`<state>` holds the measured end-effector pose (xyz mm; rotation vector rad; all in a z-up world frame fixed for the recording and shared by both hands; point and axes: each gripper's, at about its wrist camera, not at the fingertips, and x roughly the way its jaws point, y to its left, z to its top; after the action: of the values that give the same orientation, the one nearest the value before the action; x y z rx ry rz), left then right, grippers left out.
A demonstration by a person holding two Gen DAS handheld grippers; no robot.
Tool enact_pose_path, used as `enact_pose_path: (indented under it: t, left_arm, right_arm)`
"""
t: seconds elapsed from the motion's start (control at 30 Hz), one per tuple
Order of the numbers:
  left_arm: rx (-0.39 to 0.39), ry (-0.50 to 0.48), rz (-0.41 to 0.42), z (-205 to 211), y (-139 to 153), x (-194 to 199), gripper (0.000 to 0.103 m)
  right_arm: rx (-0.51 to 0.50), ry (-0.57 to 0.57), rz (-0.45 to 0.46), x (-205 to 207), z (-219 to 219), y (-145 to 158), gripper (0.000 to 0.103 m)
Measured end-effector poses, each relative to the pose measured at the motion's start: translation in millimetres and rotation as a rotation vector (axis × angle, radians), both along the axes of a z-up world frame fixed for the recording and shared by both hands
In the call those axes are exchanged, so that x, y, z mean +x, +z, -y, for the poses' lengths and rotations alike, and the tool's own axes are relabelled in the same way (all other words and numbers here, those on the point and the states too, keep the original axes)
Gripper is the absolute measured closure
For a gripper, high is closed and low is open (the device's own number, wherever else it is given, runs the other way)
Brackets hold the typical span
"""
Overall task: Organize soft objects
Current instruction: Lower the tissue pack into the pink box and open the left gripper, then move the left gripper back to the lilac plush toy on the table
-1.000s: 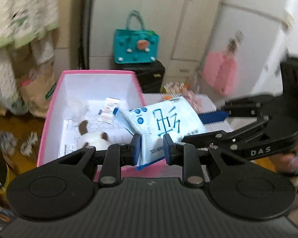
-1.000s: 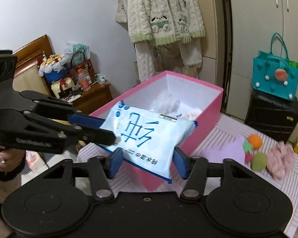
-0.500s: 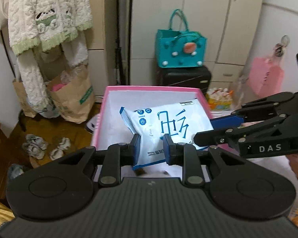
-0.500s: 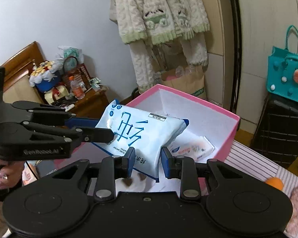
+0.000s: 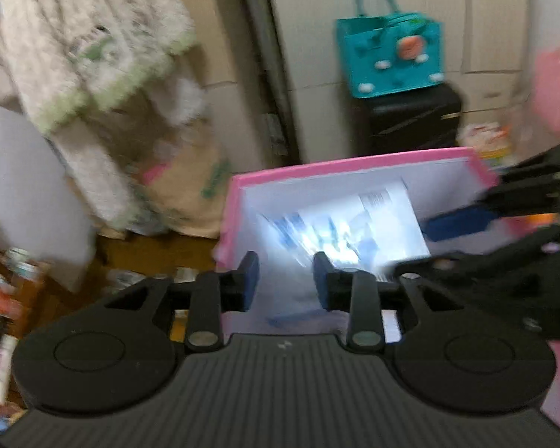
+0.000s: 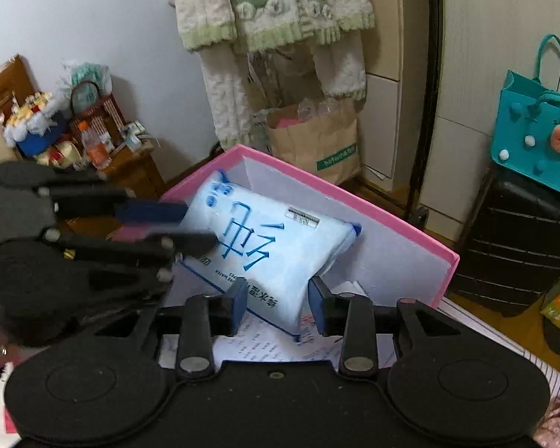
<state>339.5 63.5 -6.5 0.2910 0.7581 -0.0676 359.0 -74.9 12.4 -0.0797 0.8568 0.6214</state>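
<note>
A light-blue pack of wipes (image 6: 268, 246) lies tilted inside the pink box (image 6: 354, 201), resting on printed papers. The pack's near edge is between the pads of my right gripper (image 6: 278, 304). Its jaws are opening, and a gap shows at the right pad. My left gripper (image 6: 198, 224) reaches in from the left at the pack's left corner, its jaws opening too. In the blurred left wrist view, the left gripper (image 5: 285, 280) stands with pads apart over the pink box (image 5: 317, 170). The pack (image 5: 339, 231) lies just beyond them, and the right gripper (image 5: 410, 246) enters from the right.
A teal tote (image 6: 534, 134) sits on a black suitcase (image 6: 519, 246) to the right. A paper bag (image 6: 317, 142) stands behind the box under hanging fleece clothes (image 6: 272, 3). A cluttered wooden stand (image 6: 93, 149) is at the left. A pink fluffy item (image 6: 556, 422) lies at the bottom right.
Both grippers brought the pack from above the box rim down into the box. Their pads, pinching it before, now stand wider apart. The left wrist view has blurred.
</note>
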Motion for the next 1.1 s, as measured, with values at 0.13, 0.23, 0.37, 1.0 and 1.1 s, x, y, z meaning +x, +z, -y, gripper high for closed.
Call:
enact_pose_path:
  t: [0.13, 0.23, 0.37, 1.0, 1.1]
  left_arm:
    - [0.027, -0.034, -0.006, 0, 0, -9, 0.061]
    - [0.061, -0.058, -0.012, 2, 4, -20, 0.060]
    - [0.056, -0.084, -0.041, 3, 13, -31, 0.056]
    - [0.094, -0.235, 0.006, 20, 70, -141, 0.042]
    - [0.085, -0.270, -0.015, 24, 73, -156, 0.042]
  right_arm:
    - [-0.065, 0.002, 0.016, 0, -4, -9, 0.056]
    - [-0.058, 0.014, 0.023, -10, 5, -5, 0.055]
    - [-0.063, 0.026, 0.044, -29, 15, 7, 0.054]
    - [-0.095, 0.084, 0.132, -146, 40, 81, 0.049]
    - [-0.098, 0.101, 0.147, -165, 47, 88, 0.048]
